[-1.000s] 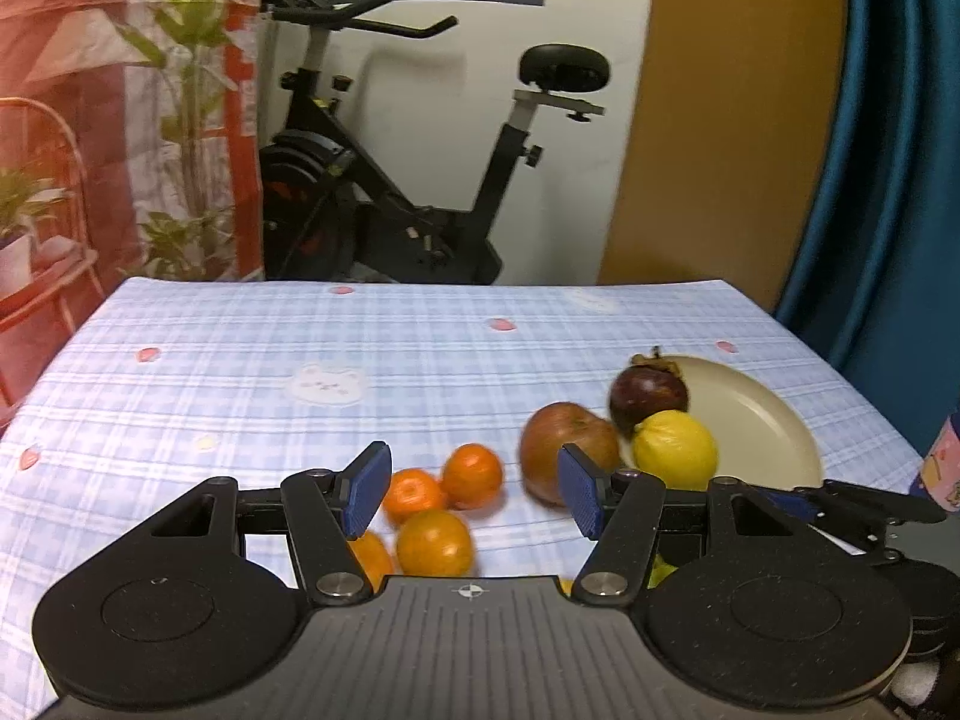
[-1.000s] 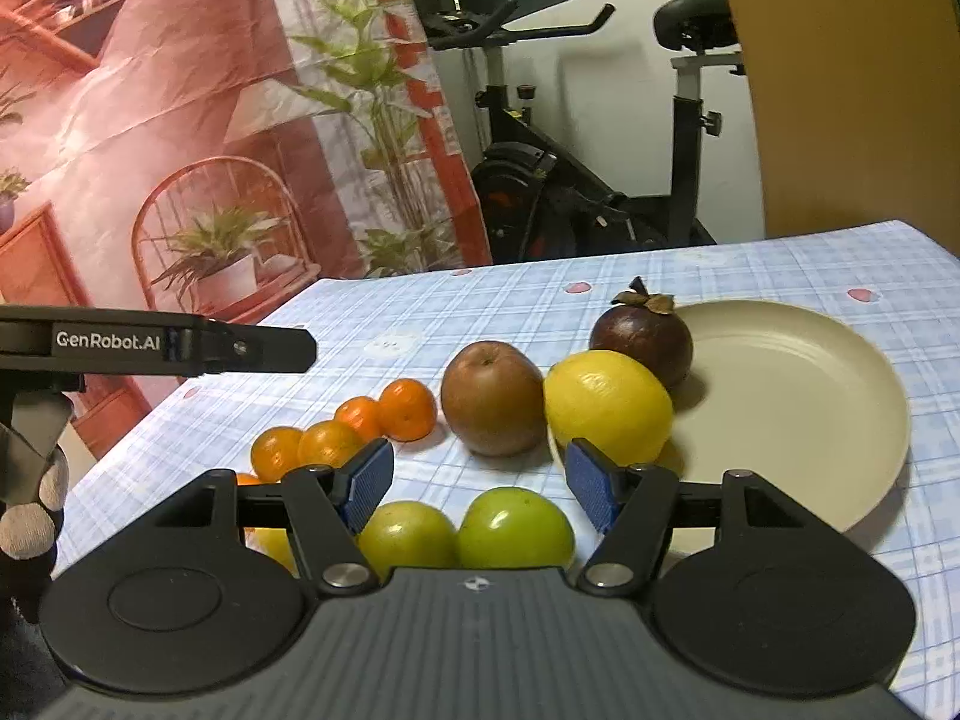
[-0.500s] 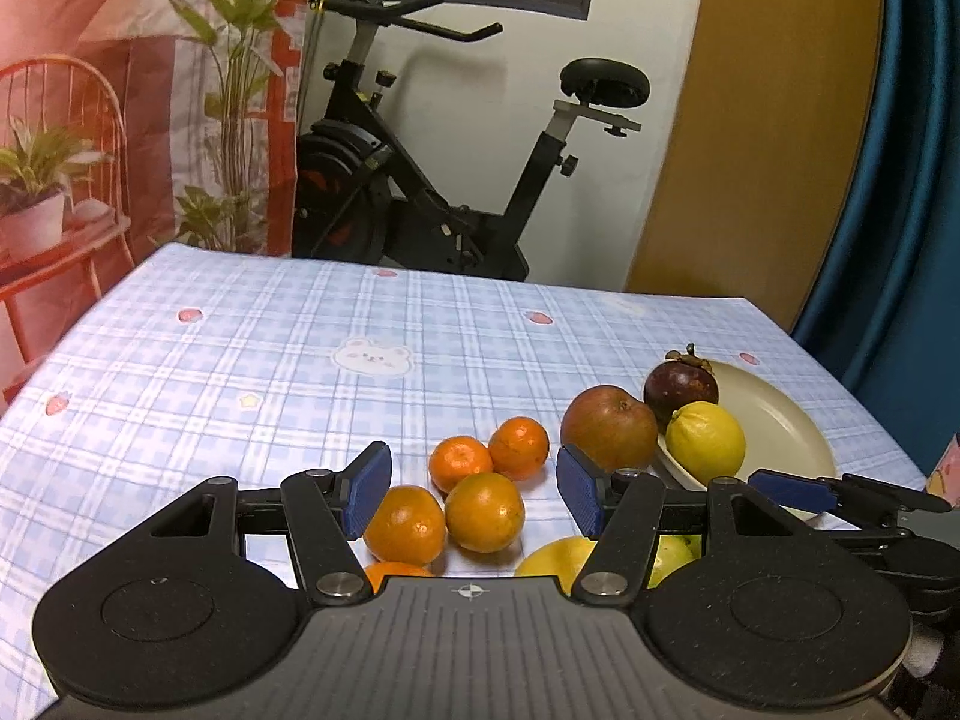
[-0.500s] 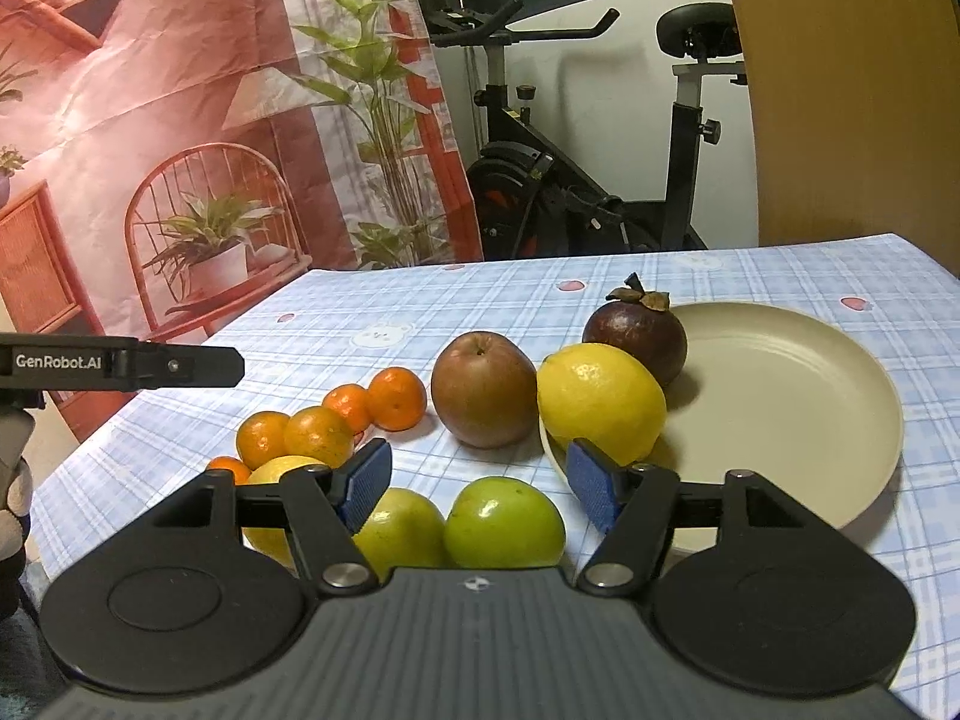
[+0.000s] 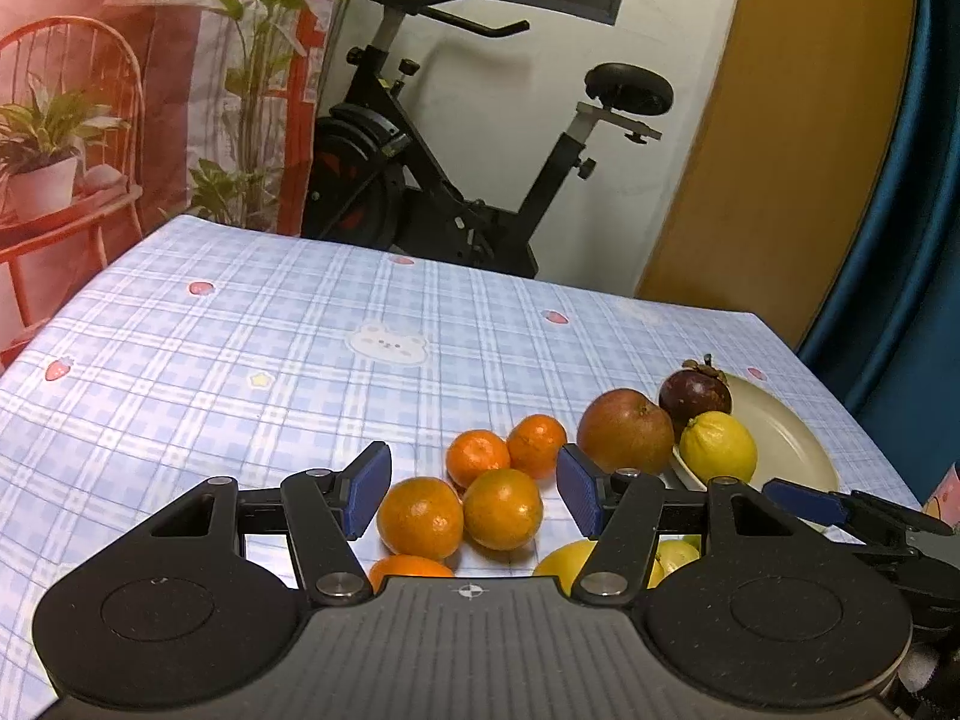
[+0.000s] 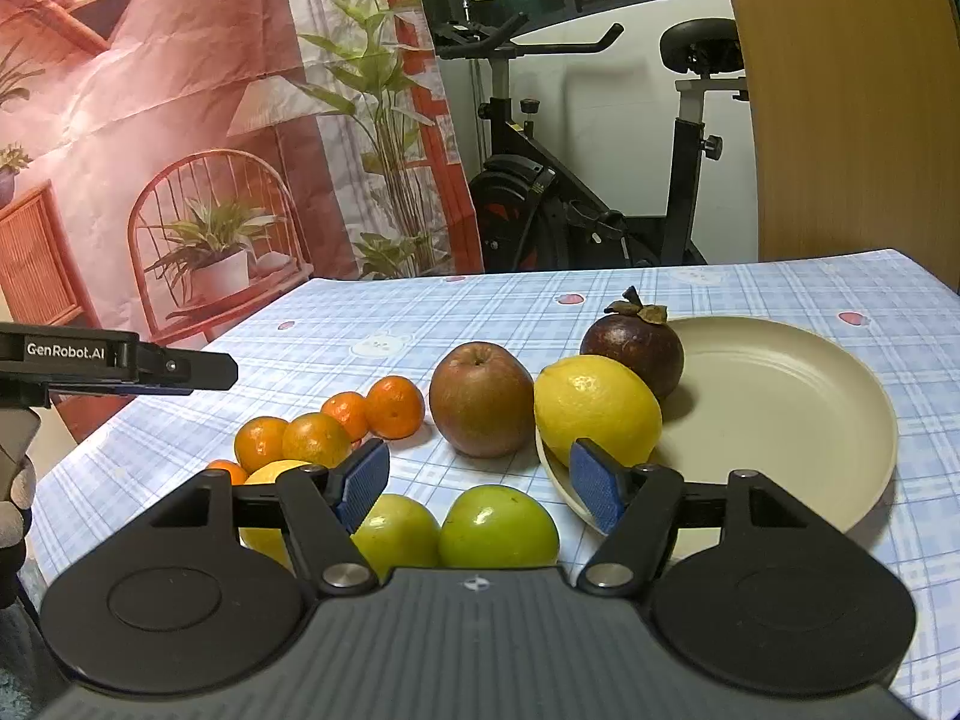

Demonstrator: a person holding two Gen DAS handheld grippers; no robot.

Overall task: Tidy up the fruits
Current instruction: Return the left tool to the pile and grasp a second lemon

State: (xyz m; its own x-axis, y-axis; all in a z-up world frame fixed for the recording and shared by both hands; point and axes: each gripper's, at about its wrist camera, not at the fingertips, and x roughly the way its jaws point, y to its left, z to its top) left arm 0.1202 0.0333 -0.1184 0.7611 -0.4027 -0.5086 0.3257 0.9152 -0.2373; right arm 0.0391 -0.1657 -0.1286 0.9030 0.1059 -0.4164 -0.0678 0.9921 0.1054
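Fruit sorting barely under way, judging by the loose spread on the checked tablecloth [image 5: 240, 360]. Left gripper [image 5: 474, 489] open, jaws apart and empty, hovering low over a cluster of mandarins [image 5: 503, 509]: two nearer ones between the blue pads in the left wrist view, two smaller ones beyond, a fifth partly hidden under the gripper body. Right gripper [image 6: 480, 483] also open and empty, aimed over two green fruits [image 6: 498, 528] just in front of it, likely green apples or guavas, hard to tell which. Probable step in hand: left claw picking one mandarin. Best done by centring on a single fruit, since the two nearest touch each other; coming down with pads either side of one only, closing gently on the widest part, lifting straight so the neighbour does not roll. Round fruit on smooth cloth, likely to skid if nudged. Beige plate [image 6: 780, 420] to the right, mostly bare: lemon [image 6: 597, 411] perched on its near left rim, mangosteen [image 6: 633, 351] at the far left rim, hard to tell whether fully on the plate or against it. Russet apple [image 6: 480, 399] on the cloth just left of the lemon, off the plate. Yellow fruit [image 6: 270, 474] partly hidden behind the right gripper's left finger, beside the mandarins. No other container visible
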